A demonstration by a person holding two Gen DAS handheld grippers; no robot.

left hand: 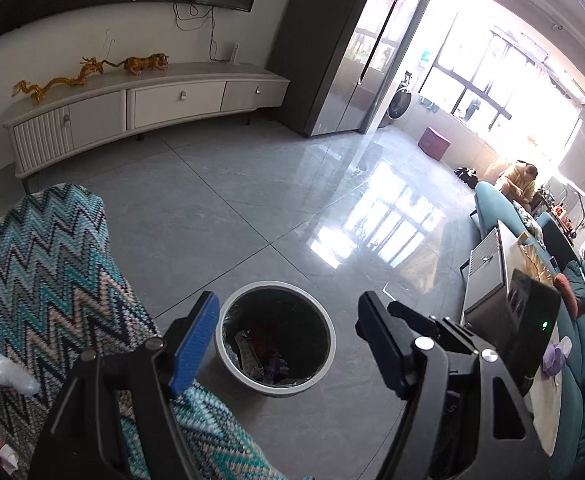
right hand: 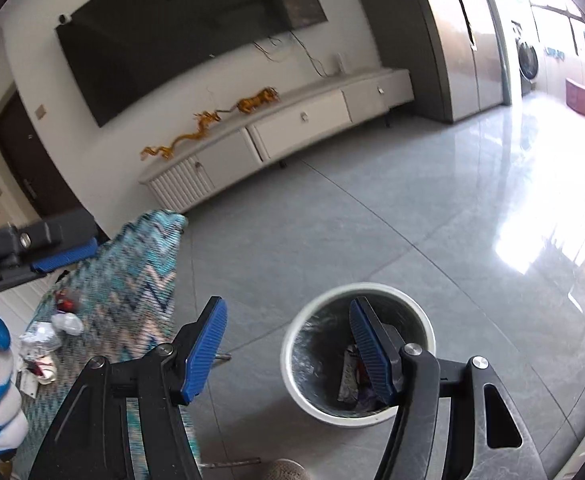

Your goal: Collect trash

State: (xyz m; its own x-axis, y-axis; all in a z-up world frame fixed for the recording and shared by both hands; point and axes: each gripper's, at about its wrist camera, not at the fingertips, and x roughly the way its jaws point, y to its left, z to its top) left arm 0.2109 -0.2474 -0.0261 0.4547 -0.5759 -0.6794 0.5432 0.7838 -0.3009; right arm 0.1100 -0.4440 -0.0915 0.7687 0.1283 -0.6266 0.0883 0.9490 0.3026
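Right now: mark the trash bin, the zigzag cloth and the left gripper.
trash bin (left hand: pixel 234 364): left wrist view, white front rim.
zigzag cloth (left hand: pixel 52 264): left wrist view, middle of the fabric.
left gripper (left hand: pixel 280 344): left wrist view, midway between open fingertips.

You get strong daylight from the window (left hand: pixel 504 76), blown out to white, with hard glare across the glossy floor (left hand: pixel 376 220). Both fisheye views bend straight lines and darken to black at the corners. Your right wrist view is slightly motion-blurred, most on the zigzag cloth (right hand: pixel 140 280).
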